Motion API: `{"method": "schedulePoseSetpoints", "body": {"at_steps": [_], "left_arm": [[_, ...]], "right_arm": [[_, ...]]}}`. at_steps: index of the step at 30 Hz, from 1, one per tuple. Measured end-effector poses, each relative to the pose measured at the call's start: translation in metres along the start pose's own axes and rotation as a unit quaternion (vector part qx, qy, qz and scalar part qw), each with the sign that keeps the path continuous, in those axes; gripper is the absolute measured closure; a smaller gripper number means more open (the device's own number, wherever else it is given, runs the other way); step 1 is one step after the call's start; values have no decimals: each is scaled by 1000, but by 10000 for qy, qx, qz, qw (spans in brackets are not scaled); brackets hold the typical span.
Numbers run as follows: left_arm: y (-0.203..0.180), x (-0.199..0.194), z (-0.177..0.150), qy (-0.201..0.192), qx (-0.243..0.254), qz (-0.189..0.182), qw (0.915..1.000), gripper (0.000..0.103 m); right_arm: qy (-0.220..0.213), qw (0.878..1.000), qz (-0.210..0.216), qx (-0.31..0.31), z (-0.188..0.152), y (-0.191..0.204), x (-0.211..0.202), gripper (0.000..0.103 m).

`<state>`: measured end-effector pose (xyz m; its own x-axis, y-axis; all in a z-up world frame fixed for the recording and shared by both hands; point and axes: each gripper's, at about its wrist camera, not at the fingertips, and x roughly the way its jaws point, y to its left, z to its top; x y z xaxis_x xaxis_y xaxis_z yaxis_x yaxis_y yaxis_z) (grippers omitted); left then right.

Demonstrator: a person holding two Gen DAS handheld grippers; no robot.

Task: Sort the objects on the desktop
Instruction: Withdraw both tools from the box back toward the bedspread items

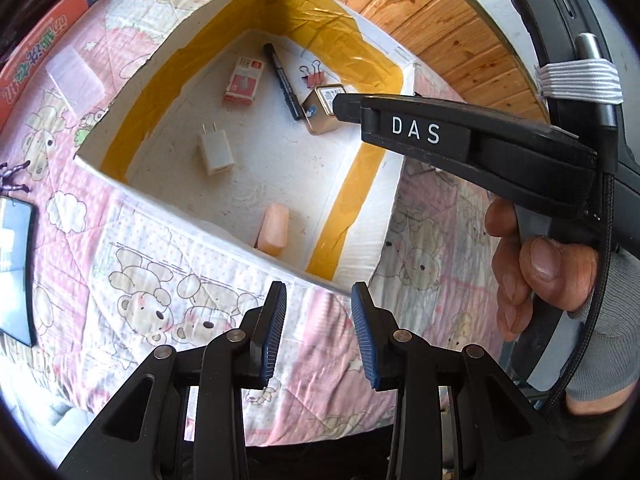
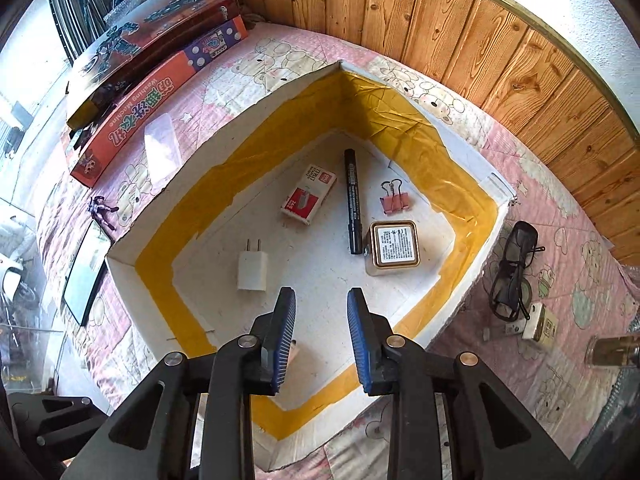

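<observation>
Yellow tape lines the white foam box (image 2: 468, 160) on the pink quilted bed (image 2: 560, 216), and it already holds a charger plug (image 2: 252, 270), staple box (image 2: 309, 195), black marker (image 2: 353, 202), binder clip (image 2: 395, 197), gold tin (image 2: 396, 248) and a peach eraser (image 1: 273, 227). Your right hand-held gripper (image 2: 321, 334) hangs released and empty over the box; your left hand-held gripper (image 1: 319, 334) is likewise spread, holding nothing. Outside remain the glasses (image 2: 514, 272) and a small pack (image 2: 540, 322) to your right. Probably lift clear of the rim first, then approach the glasses at the bridge, closing gently.
</observation>
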<state>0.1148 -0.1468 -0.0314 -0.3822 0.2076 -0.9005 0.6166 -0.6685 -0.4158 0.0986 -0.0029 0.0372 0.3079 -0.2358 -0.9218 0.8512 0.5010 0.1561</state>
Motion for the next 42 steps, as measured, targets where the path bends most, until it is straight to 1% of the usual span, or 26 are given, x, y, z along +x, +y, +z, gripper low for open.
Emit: {"method": "schedulePoseSetpoints", "body": {"at_steps": [5, 7, 12, 15, 19, 22, 27, 31, 33, 35, 39, 42], "left_arm": [[-10, -29, -20, -389, 328, 121, 9986, 68], [-13, -38, -26, -574, 513, 237, 9968, 68], [-10, -53, -42, -926, 732, 466, 9919, 68], [-9, -56, -50, -1063, 832, 322, 9903, 68], [-14, -64, -59, -1346, 1040, 213, 9852, 68], [-16, -67, -60, -1402, 1018, 106, 9848, 68], [-18, -71, -61, -1350, 898, -210, 9865, 68], [-24, -68, -65, -1332, 936, -315, 9862, 68], [-30, -66, -71, -1371, 1051, -250, 9846, 68], [-38, -64, -78, -1470, 1233, -140, 9813, 68], [-56, -58, -93, -1637, 1641, 99, 9727, 68], [-69, -50, -100, -1736, 1887, 271, 9662, 67]], "right_arm": [[-192, 9998, -49, 37, -18, 3, -22, 71], [-249, 9997, -39, 79, -26, 3, -29, 69], [-394, 9991, -97, 134, -46, 3, -42, 69], [-525, 9984, -119, 151, -59, 6, -49, 67], [-742, 9970, -202, 107, -76, 13, -58, 64], [-939, 9953, -132, 194, -87, 14, -65, 62], [-1197, 9917, 205, 421, -112, 15, -74, 62], [-1435, 9873, 416, 549, -137, 14, -79, 61], [-1556, 9851, 428, 589, -153, 14, -81, 61], [-1724, 9820, 420, 642, -169, 11, -83, 60], [-1962, 9775, 231, 743, -200, 2, -83, 57], [-2078, 9738, 166, 906, -219, -7, -77, 57]]}}
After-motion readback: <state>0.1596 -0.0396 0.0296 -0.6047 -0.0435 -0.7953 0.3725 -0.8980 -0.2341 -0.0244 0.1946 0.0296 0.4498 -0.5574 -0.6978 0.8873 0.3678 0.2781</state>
